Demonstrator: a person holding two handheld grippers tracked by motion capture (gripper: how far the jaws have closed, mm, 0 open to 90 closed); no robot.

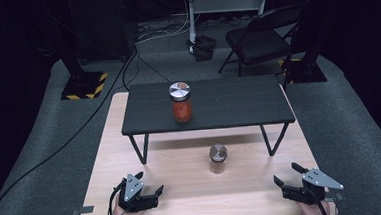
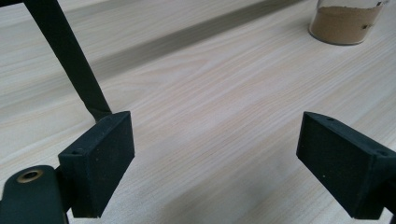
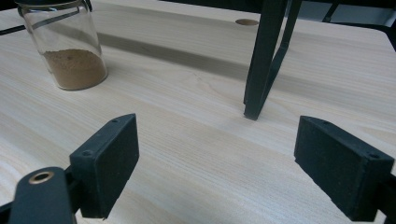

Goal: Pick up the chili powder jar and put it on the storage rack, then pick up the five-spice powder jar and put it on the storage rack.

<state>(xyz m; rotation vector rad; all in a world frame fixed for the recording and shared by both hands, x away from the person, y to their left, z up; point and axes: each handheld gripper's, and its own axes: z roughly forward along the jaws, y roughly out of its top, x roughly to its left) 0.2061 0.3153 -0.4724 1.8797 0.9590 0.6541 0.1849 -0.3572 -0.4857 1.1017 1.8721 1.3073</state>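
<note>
Bare tabletop (image 1: 183, 188) ahead of your grippers, brown-powder jar (image 1: 218, 159) standing mid-path, black stand's (image 1: 206, 106) legs flanking behind that jar.

Pale wooden table (image 1: 102, 168) bearing brown-powder jar (image 1: 218, 159) and black stand (image 1: 144, 115) with red jar (image 1: 180, 102).

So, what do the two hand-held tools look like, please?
Both tools, the left tool and the right tool, are black, each with two blocky black jaws showing small holes. A grey three-cornered plate sits on top of each. A dark cable trails from the left one. A brass-coloured ring shows beside one jaw.
</note>
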